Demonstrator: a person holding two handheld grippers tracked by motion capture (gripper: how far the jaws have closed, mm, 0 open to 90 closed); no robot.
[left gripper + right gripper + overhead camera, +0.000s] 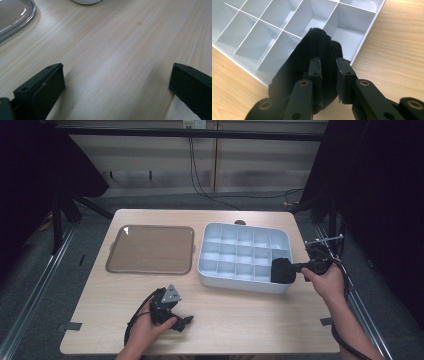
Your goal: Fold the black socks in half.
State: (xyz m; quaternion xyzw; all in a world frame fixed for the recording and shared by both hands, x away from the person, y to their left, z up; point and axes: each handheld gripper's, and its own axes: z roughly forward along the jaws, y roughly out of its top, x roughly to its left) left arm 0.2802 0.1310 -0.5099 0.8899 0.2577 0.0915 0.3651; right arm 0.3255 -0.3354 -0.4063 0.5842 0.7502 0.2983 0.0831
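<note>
Right tongs (pixel 329 67) pinch the black cloth (pixel 312 62) over the tray's (pixel 212 270) corner cell; next I lower and release; left tongs (pixel 117 82) wide open, empty on the surface (pixel 120 37).

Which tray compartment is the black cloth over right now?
The black cloth, pinched by the right gripper, hangs over the near right corner compartment of the white tray; the other compartments look empty.

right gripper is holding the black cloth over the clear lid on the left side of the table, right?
Not quite. The right gripper holds the black cloth over the white divided tray, not the clear lid, as the high view shows.
</note>
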